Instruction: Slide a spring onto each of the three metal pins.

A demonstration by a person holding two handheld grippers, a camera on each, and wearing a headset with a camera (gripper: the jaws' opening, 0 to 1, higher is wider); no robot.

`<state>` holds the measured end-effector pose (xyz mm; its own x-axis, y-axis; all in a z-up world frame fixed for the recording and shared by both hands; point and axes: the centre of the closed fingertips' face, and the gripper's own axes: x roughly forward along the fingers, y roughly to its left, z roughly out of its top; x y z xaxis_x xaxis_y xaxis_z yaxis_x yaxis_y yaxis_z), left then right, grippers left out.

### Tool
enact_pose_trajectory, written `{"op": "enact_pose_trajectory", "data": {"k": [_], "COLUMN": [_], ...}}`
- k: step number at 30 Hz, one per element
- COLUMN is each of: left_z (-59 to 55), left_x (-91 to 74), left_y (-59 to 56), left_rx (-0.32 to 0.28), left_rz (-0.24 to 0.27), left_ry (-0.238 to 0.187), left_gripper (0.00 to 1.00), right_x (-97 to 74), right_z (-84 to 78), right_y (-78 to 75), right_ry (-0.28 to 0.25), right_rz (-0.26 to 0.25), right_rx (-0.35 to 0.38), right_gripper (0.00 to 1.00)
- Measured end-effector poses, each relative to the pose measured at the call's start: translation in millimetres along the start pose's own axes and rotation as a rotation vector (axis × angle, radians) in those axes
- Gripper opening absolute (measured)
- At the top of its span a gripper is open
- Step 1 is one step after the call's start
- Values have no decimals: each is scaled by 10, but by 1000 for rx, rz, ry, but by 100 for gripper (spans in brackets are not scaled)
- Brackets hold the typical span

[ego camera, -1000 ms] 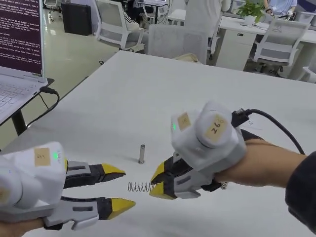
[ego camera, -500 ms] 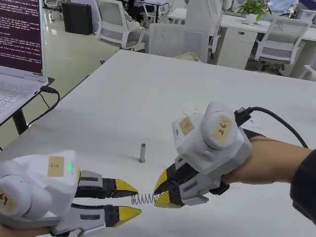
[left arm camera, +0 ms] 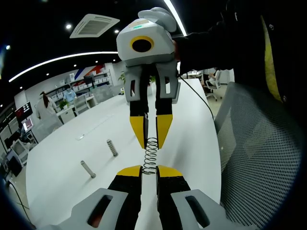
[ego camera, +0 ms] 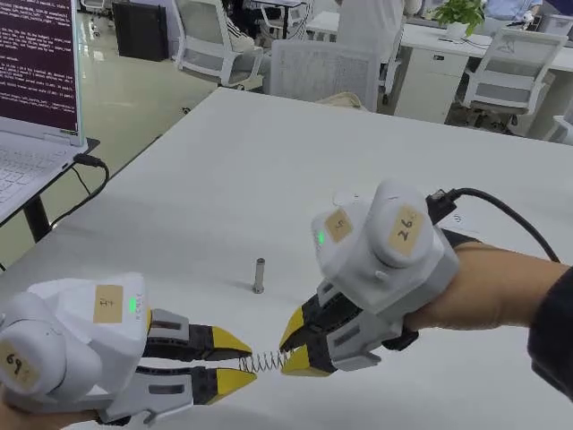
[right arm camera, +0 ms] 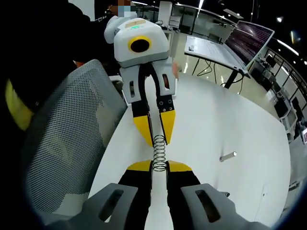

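Note:
A small steel spring (ego camera: 267,361) is stretched between my two grippers, just above the white table (ego camera: 269,170). My left gripper (ego camera: 235,358) comes in from the lower left, and its yellow tips pinch the spring's left end (left arm camera: 149,167). Opposite it, my right gripper (ego camera: 295,345) is shut on the other end (right arm camera: 159,165). A bare metal pin (ego camera: 259,275) stands upright a little beyond the spring. In the left gripper view, this pin (left arm camera: 88,169) stands near a second pin (left arm camera: 112,147) that looks ribbed, as if a spring is round it.
A laptop (ego camera: 36,72) with a lit screen stands on a side table at the far left, its cable (ego camera: 89,179) hanging by the table edge. Office chairs (ego camera: 318,72) and desks lie beyond the far edge. A black cable (ego camera: 501,224) trails from my right gripper.
My left gripper has moved right to the spring's free end and its jaws have narrowed around it. The right gripper has kept hold of the spring and lifted it slightly.

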<state>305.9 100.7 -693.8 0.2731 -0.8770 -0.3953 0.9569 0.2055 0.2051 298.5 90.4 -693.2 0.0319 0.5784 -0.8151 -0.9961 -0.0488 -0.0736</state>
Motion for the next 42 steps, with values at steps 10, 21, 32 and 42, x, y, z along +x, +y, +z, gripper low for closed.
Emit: {"op": "enact_pose_trajectory", "data": {"k": [10, 21, 32, 42], "left_z": [23, 65, 113, 136], "left_x": [3, 4, 2, 9], "left_y": [28, 62, 65, 84], "left_rx": [-3, -13, -31, -52], "left_rz": [15, 34, 44, 56], "left_ry": [-7, -19, -41, -55], "left_gripper": [3, 3, 3, 3], "right_x": [-94, -156, -169, -161], "right_z": [132, 344, 522, 605], "right_y": [-31, -48, -80, -132], "right_ry": [-54, -141, -225, -273], "right_rz": [-19, -43, -55, -78], "right_rx": [20, 43, 79, 105], "right_gripper": [8, 7, 7, 7]}}
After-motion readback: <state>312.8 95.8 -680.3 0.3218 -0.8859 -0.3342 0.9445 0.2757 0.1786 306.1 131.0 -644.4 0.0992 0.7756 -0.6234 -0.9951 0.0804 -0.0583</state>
